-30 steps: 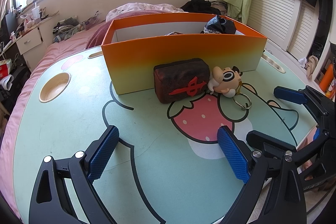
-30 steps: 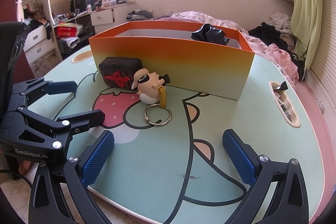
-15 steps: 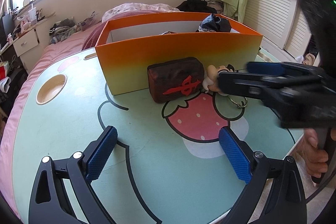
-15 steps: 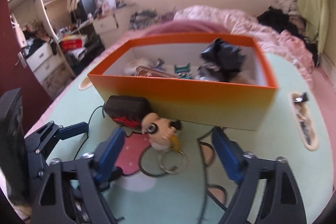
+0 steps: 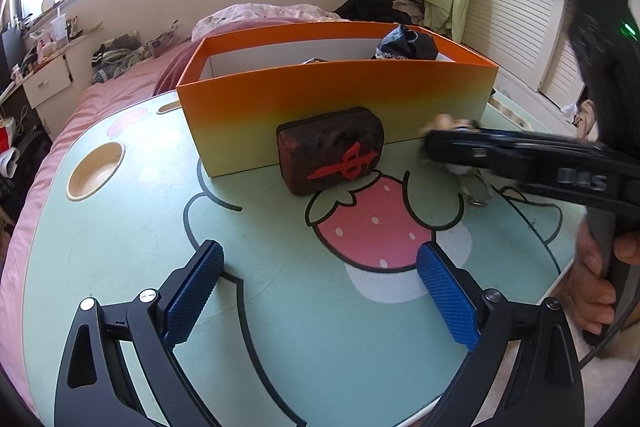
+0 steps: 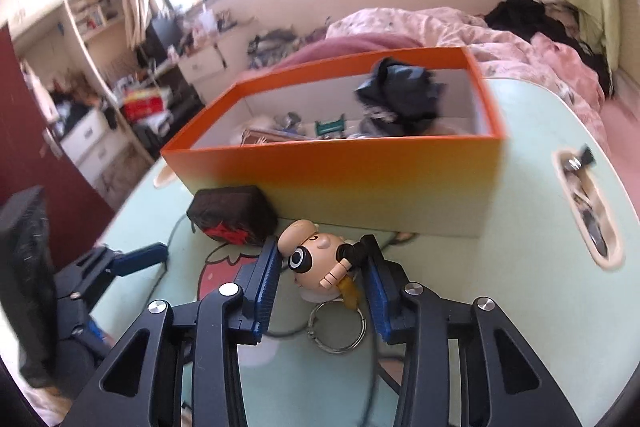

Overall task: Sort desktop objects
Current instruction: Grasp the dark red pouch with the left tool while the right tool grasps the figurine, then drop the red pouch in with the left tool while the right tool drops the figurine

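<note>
A cartoon figure keychain [image 6: 316, 263] with a metal ring [image 6: 337, 327] lies on the mint-green table in front of the orange box [image 6: 340, 171]. My right gripper [image 6: 320, 281] has its blue pads on either side of the figure, closed in on it; it also shows in the left wrist view [image 5: 452, 147], where it hides most of the figure. A dark brown block with a red character [image 5: 332, 149] leans against the box [image 5: 336, 95]. My left gripper [image 5: 318, 291] is open and empty over the strawberry print.
The box holds a black crumpled bag [image 6: 400, 99] and several small items. A round cup recess [image 5: 95, 171] sits at the table's left, an oblong slot [image 6: 586, 203] with bits at its right. A bed and cluttered furniture lie behind.
My right gripper has moved forward and down to the keychain figure and narrowed from wide open to pads against it. My left gripper has stayed open, almost still.
</note>
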A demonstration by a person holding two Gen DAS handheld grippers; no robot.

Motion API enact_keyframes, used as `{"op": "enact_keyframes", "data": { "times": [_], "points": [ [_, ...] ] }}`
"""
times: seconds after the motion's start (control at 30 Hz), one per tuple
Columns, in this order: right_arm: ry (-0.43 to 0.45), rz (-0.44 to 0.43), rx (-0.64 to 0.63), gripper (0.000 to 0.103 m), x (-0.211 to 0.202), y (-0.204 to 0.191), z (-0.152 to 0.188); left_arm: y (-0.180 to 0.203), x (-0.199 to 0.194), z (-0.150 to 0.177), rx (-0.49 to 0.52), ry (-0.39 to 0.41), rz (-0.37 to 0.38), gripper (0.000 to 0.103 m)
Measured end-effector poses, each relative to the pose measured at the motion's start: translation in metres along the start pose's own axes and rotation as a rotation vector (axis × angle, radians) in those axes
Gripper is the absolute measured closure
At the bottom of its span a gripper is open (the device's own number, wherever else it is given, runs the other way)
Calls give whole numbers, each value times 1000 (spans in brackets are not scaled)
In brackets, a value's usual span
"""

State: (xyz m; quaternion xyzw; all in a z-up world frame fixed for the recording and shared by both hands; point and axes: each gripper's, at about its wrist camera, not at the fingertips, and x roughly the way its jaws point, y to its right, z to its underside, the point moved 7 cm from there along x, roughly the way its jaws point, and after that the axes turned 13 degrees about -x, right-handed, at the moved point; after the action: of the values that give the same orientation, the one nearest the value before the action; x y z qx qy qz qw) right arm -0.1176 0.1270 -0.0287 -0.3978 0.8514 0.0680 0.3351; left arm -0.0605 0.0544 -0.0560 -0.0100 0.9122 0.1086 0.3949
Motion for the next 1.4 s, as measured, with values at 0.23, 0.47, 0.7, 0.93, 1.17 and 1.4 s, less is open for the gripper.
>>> {"op": "enact_keyframes", "data": {
  "times": [0.23, 0.47, 0.7, 0.93, 1.17, 1.4],
  "points": [
    [123, 49, 11, 64, -48, 12, -13, 5, 5, -44, -109, 43, -5, 6],
    [153, 55, 0, 64, -56, 11, -21, 0, 35, -47, -113, -52, -23, 39],
    [162, 56, 10, 64, -57, 16, -26, -9, 2, -42, -140, -5, 118, 40],
    [247, 44, 0, 64, -61, 19, -90, 1, -54, -106, -126, 171, 159, 40],
    [141, 26, 63, 42, 0, 41, -100, -19, 5, -131, -278, 102, 112, 34],
    [74, 34, 35, 44, 7, 37, -75, -21, 2, -104, -259, 117, 150, 30]
  ]
}}
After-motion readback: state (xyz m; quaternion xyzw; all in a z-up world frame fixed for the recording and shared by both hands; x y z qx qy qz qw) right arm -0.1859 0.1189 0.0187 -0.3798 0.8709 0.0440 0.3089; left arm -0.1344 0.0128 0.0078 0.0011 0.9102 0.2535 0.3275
